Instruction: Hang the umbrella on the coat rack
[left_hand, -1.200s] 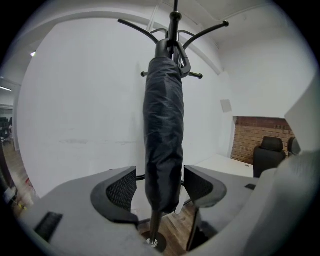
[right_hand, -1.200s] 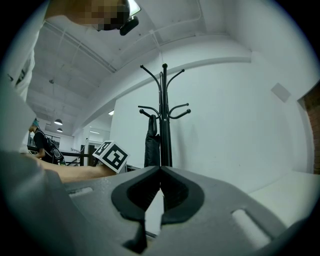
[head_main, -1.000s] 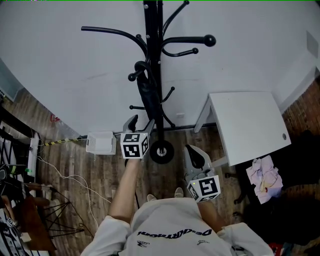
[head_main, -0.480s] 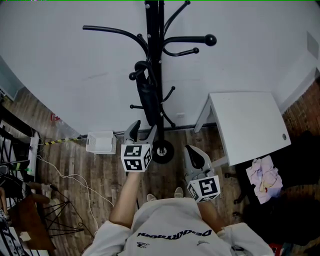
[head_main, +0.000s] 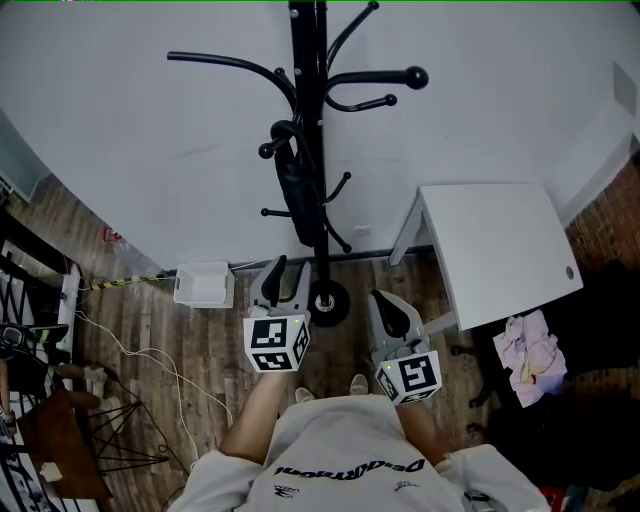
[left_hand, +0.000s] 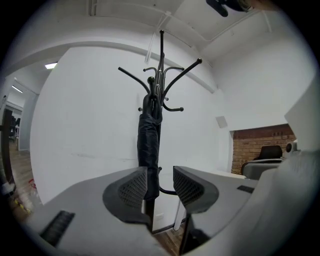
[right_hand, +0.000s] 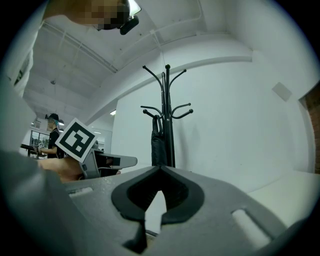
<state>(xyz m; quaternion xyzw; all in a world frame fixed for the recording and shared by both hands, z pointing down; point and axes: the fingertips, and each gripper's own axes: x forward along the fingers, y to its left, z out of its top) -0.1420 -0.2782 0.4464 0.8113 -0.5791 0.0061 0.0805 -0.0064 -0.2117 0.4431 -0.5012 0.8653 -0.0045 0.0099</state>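
The black folded umbrella (head_main: 297, 190) hangs by its curved handle from a hook of the black coat rack (head_main: 317, 120), beside the pole. My left gripper (head_main: 285, 283) is drawn back from it, near the rack's round base (head_main: 328, 302). In the left gripper view the umbrella (left_hand: 148, 140) shows well beyond the left gripper (left_hand: 161, 186). Its jaws have just been closing and stand apart with nothing between them. My right gripper (head_main: 393, 315) is held near my body, and in its own view the right gripper (right_hand: 160, 169) is shut and empty, facing the umbrella (right_hand: 158, 145).
A white table (head_main: 495, 250) stands right of the rack against the white wall. A white box (head_main: 205, 285) lies on the wooden floor to the left, with cables (head_main: 150, 360) and a dark metal frame (head_main: 90, 440). Crumpled cloth (head_main: 528, 355) lies at the right.
My left gripper has pulled back from the umbrella towards my body, and its jaws now stand closer together. The umbrella stays on its hook. The right gripper has not moved.
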